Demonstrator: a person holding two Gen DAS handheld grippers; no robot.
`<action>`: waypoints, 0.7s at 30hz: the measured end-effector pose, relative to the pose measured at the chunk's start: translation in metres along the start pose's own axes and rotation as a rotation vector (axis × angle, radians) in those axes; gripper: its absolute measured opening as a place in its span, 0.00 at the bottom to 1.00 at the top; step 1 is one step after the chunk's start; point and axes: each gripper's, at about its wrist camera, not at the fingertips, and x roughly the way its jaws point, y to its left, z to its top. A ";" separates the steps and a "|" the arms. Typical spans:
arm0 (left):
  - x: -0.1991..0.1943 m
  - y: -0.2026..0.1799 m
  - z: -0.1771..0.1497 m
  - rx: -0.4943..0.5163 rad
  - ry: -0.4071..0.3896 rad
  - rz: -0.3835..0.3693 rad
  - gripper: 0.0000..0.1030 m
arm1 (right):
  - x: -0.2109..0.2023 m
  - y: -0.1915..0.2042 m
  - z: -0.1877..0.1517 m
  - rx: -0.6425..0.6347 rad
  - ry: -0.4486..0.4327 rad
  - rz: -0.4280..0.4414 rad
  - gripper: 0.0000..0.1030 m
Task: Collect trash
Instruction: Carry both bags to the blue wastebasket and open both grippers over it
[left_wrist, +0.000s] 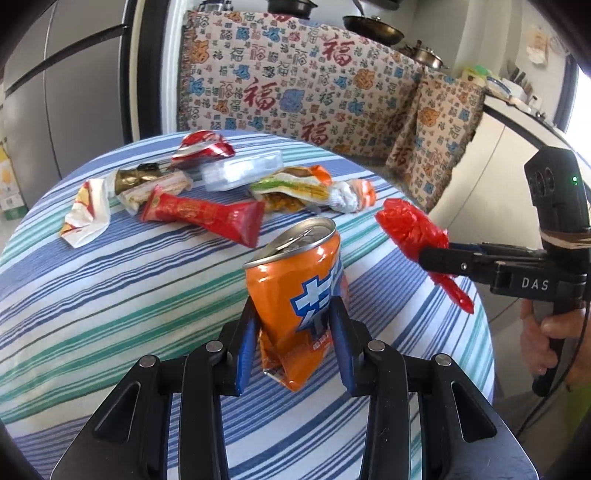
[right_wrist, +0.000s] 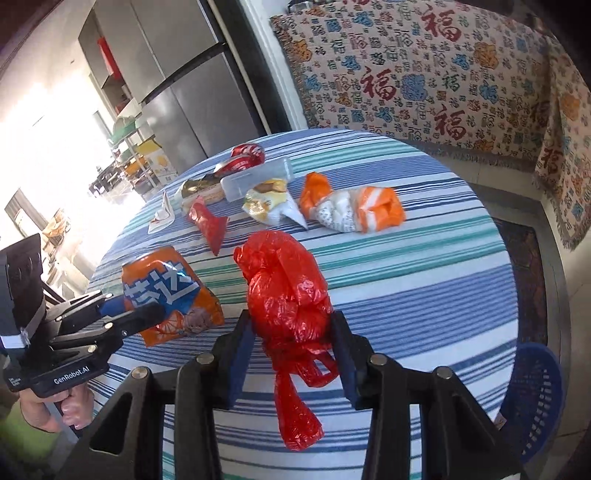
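While we are looking through the left wrist view: we are gripping a crushed orange can (left_wrist: 295, 299) in the left gripper (left_wrist: 293, 343), its fingers (left_wrist: 245, 350) clenched on the can's dented lower half.
Can's long axis: it is standing roughly upright between the fingers, top rim tilting away from us, lifted clear of the striped counter (left_wrist: 110, 295).
Remaining litter: wrappers (left_wrist: 203, 214) and a clear plastic box (left_wrist: 242, 171) are lying farther along the counter, ahead of the fingers.
Right wrist view: we are holding a bunched red plastic bag (right_wrist: 288, 295) in the right gripper (right_wrist: 293, 354), fingers (right_wrist: 345, 354) pinching its middle while its tail is dangling below.
Deciding relation: a blue basket (right_wrist: 535, 398) is sitting low beyond the counter's edge, on the right gripper's side, so we judge that hand the nearer one.
Hand poses: both grippers are pointing steeply downward over the counter's near half, side by side.
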 end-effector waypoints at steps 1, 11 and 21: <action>0.000 -0.009 0.003 0.010 -0.004 -0.009 0.36 | -0.010 -0.010 -0.001 0.020 -0.020 -0.012 0.40; 0.033 -0.141 0.038 0.127 0.004 -0.182 0.36 | -0.099 -0.166 -0.045 0.348 -0.120 -0.292 0.41; 0.117 -0.272 0.035 0.216 0.138 -0.329 0.36 | -0.133 -0.270 -0.100 0.621 -0.090 -0.347 0.41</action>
